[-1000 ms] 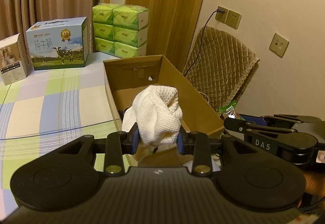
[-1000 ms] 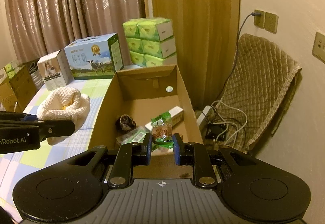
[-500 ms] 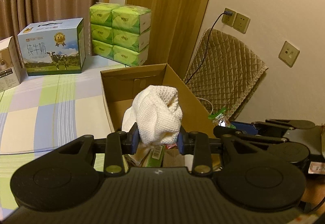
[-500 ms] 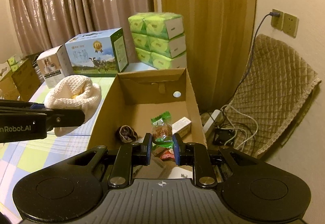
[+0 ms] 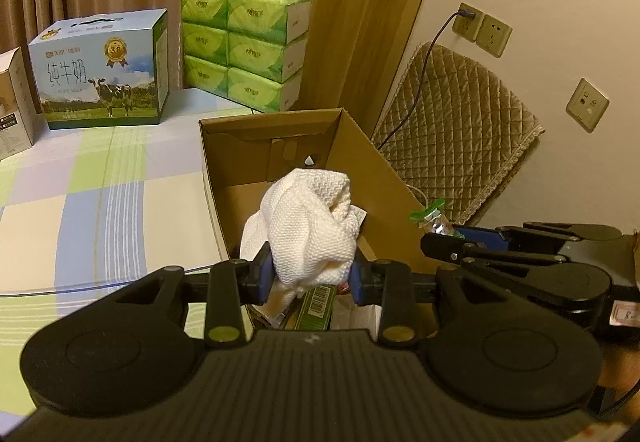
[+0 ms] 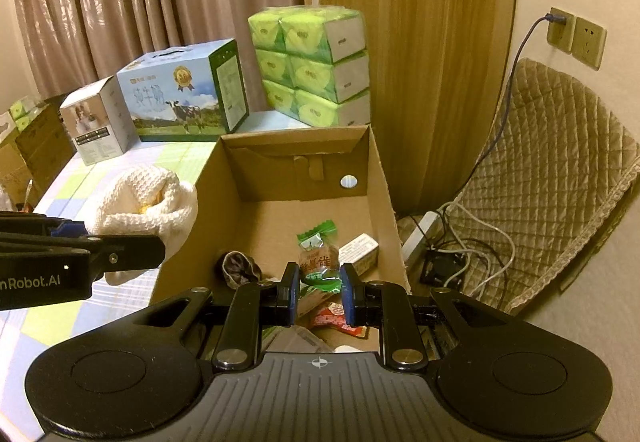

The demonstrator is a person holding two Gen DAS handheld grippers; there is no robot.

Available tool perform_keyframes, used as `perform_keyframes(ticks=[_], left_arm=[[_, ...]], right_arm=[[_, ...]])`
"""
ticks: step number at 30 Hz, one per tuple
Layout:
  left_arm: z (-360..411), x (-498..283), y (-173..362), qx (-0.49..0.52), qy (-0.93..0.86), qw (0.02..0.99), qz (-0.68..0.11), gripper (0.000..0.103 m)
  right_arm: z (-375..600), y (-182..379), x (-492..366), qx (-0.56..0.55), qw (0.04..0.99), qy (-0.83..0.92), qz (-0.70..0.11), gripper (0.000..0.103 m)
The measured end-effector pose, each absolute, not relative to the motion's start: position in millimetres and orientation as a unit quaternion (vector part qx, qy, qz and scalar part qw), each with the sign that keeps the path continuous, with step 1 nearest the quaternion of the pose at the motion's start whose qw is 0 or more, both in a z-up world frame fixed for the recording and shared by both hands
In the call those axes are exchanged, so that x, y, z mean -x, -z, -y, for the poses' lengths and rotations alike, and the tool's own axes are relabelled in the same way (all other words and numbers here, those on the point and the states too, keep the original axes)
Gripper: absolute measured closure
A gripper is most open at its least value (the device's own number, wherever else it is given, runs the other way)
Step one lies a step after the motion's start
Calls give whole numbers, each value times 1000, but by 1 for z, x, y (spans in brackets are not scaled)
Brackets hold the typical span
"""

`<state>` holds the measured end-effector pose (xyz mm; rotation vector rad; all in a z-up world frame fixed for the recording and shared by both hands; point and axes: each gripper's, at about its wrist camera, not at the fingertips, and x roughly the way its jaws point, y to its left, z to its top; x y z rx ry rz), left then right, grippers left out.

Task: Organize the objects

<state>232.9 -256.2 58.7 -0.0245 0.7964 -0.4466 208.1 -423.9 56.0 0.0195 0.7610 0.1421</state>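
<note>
My left gripper (image 5: 312, 274) is shut on a bunched white knitted cloth (image 5: 310, 226) and holds it over the left near part of an open cardboard box (image 5: 272, 133). The cloth also shows in the right wrist view (image 6: 148, 201), at the box's left wall. My right gripper (image 6: 319, 292) is shut on a green snack packet (image 6: 318, 262) and holds it above the inside of the box (image 6: 380, 177). In the box lie a dark bundle (image 6: 238, 268), a small white carton (image 6: 358, 252), a red packet (image 6: 338, 316) and a green barcoded pack (image 5: 318, 302).
The box stands at the right edge of a checked tablecloth (image 5: 80, 193). Behind it stand a milk carton box (image 6: 180, 93), a small white box (image 6: 98, 121) and stacked green tissue packs (image 6: 316, 65). A quilted chair (image 6: 552, 169) and cables with a power strip (image 6: 420, 238) are to the right.
Both grippers have risen and tilted to look down into the box, each holding its object. The box contents have come into view under both grippers.
</note>
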Motion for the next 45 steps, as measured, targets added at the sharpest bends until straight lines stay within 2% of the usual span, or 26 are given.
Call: perform_keyframes(ticks=[6,8,10,12,18,27,29,30,31,39,41,43,45], left_arm=[[262,-242,-53,12,218,896,-386,67],[263,-246,-50,7,218,896,-387,60],[261,-246,-50,8,215,897,-386,48],[258,-245,-52,7,209,901,-381,44],[244,-241,-57,7,195,906,-375,40],[228,-230,-62,5,176,915,-364,23],[224,-228,-62,6,171,916,-364,19],[222,-226,-61,6,169,916,-364,17],[220,-225,-61,7,165,917,-364,15],[205,-201,-57,7,144,922,-361,1],[202,-192,-57,7,141,922,-361,1],[200,-181,-56,6,139,922,-362,1],[198,-169,-55,7,133,923,-361,1]], right_arm=[[429,-52,-213,-12,925,-65,-374,85],[430,-52,-213,-12,924,-65,-375,85],[431,-51,-212,-13,924,-64,-376,85],[431,-51,-212,-13,924,-64,-376,85],[432,-50,-210,-15,924,-66,-377,85],[426,-56,-209,-23,931,-76,-357,84],[427,-59,-209,-33,934,-77,-348,67],[428,-61,-208,-37,936,-75,-342,45],[429,-63,-207,-39,938,-74,-336,37],[440,-71,-185,-40,939,-66,-336,35],[444,-73,-175,-45,939,-61,-336,32],[447,-75,-165,-48,939,-55,-337,21],[447,-77,-152,-48,938,-53,-340,15]])
